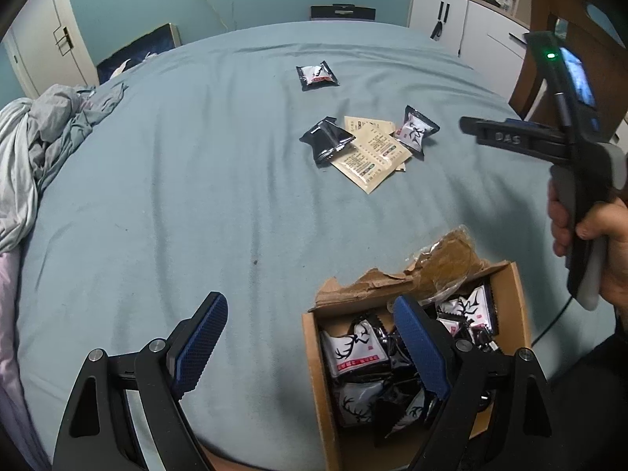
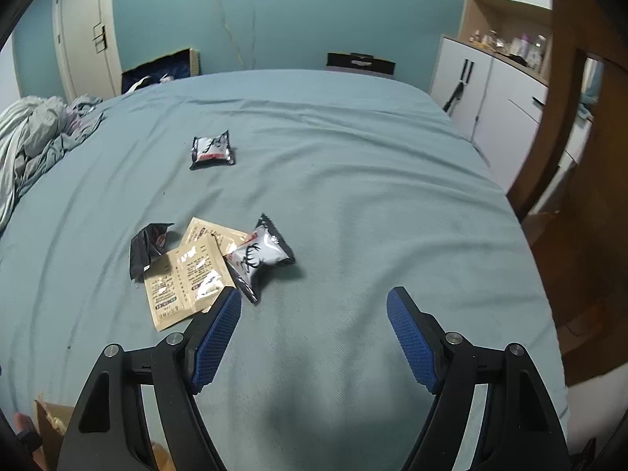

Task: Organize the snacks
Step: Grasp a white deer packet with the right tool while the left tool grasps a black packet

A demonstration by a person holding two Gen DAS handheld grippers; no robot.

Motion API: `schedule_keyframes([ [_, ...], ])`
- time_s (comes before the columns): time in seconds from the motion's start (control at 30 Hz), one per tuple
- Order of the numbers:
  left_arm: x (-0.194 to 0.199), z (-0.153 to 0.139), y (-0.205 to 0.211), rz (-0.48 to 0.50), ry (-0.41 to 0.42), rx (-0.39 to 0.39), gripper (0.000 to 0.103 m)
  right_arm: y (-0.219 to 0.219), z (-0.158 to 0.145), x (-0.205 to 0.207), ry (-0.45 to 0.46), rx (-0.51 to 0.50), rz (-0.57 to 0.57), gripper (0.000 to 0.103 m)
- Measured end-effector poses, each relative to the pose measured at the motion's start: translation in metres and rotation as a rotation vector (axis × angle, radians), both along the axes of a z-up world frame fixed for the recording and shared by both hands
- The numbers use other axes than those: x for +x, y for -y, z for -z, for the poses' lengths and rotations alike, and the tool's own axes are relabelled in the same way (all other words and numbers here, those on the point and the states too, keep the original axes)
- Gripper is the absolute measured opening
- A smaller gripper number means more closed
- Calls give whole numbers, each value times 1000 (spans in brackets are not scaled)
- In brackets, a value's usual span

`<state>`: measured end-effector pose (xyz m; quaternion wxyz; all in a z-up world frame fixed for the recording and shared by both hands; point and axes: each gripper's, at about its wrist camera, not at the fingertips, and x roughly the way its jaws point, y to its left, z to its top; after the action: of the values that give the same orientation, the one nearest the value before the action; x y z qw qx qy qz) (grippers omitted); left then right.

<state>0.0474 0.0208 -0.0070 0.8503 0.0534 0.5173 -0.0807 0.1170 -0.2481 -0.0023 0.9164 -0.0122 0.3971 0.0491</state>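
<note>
A cardboard box (image 1: 314, 384) holding several black-and-white deer-print snack packs (image 1: 353, 349) sits on the blue bed at the near right. My left gripper (image 1: 310, 337) is open and empty, its right finger over the box. Loose snacks lie further out: a black pack (image 1: 327, 138), tan sachets (image 1: 373, 157), a deer pack (image 1: 416, 130) and a lone pack (image 1: 317, 75). My right gripper (image 2: 314, 333) is open and empty, just short of the deer pack (image 2: 259, 257), tan sachets (image 2: 184, 278) and black pack (image 2: 147, 249). The lone pack (image 2: 212, 151) lies beyond.
A crumpled grey blanket (image 1: 35, 149) lies at the bed's left edge. White cabinets (image 2: 482, 90) and a wooden chair (image 2: 569, 117) stand to the right of the bed. A dark bag (image 2: 361, 62) stands past the far edge. The right gripper's handle (image 1: 581, 180) shows in the left wrist view.
</note>
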Motion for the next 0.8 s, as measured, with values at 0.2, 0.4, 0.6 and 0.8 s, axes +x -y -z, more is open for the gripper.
schedule_keyframes([
  [0.2,8,6,-3,-17,-6,16,88,0,7,15,-3,-52,-27,76],
  [0.4,14,4,-9,-32,-13,-18,88,9,25,40,-122,142,-61,76],
  [0.6,17,7,-12,-37,-29,-32,88,-18,36,63,-112,55,-129,76],
  [0.8,19,8,-13,-41,-34,-40,88,-24,69,98,-207,160,-150,76],
])
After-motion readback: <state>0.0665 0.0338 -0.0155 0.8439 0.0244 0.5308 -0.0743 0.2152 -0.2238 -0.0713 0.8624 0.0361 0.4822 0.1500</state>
